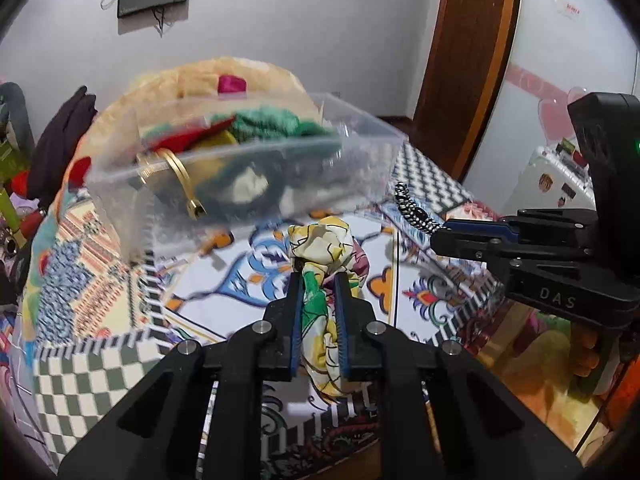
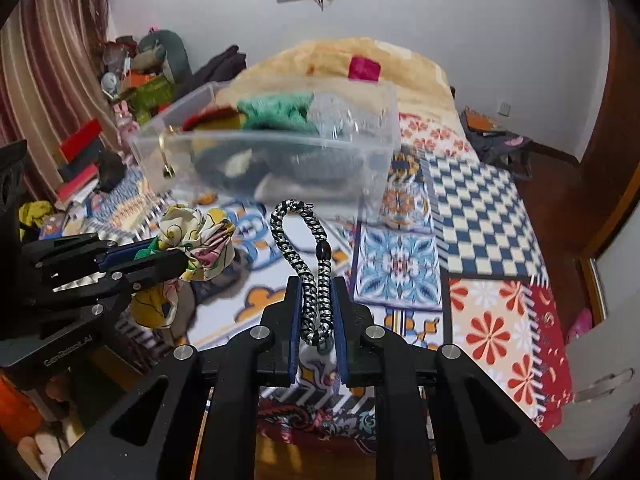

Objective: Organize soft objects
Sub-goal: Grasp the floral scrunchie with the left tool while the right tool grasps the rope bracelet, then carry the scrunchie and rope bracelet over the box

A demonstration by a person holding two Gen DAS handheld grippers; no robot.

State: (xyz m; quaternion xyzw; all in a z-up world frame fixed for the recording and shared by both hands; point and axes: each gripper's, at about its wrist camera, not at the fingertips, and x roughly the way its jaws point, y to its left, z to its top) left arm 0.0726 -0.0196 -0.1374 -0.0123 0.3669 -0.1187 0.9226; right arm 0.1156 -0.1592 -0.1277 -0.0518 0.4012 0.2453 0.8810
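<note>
Two pairs of fingers, left (image 1: pixel 318 280) pinching a crumpled silky scrunchie (image 1: pixel 326 248), right (image 2: pixel 318 284) a braided cord loop (image 2: pixel 298 240).

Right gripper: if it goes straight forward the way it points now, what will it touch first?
Probably the clear plastic bin. The right gripper, shut on the braided cord, points at its near wall across the patterned bedcover. Depth is unclear.

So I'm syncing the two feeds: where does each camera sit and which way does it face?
Left wrist: on the left gripper, facing the clear bin on the bed; own fingers clamp a floral scrunchie; right gripper at right.
Right wrist: on the right gripper, facing the bin; own fingers clamp a braided band; left gripper at left.
Shared: bin, scrunchie, band, quilt.
</note>
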